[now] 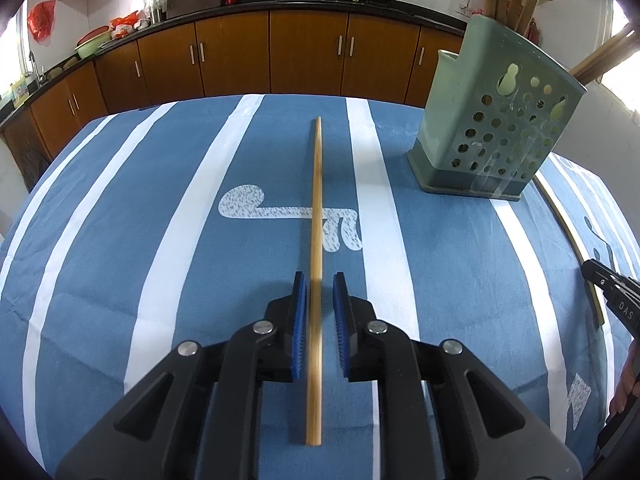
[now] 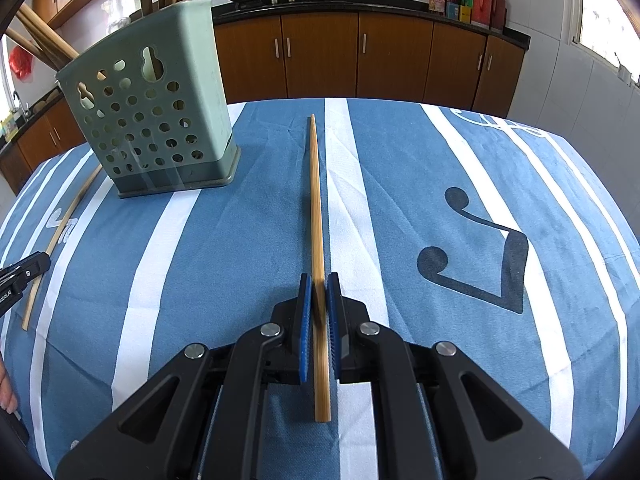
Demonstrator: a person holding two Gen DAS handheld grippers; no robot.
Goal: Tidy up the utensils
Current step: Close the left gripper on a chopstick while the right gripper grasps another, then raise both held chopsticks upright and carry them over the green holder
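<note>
While the green perforated utensil holder [image 2: 154, 120] holds chopsticks [image 2: 36, 46] upright, left gripper [image 1: 320, 294] narrowly straddles one chopstick [image 1: 316, 216]; right gripper [image 2: 319, 294] clamps another [image 2: 316, 208]; tablecloth [image 2: 460, 280] ahead lies bare.

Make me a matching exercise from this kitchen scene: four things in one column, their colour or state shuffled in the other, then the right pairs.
Column one
1. utensil holder
2. tablecloth
3. cabinets
4. right tongs

Column two
A. brown
B. closed on a chopstick
C. pale green, full of holes
D. blue with white stripes

Pairs: 1-C, 2-D, 3-A, 4-B
</note>
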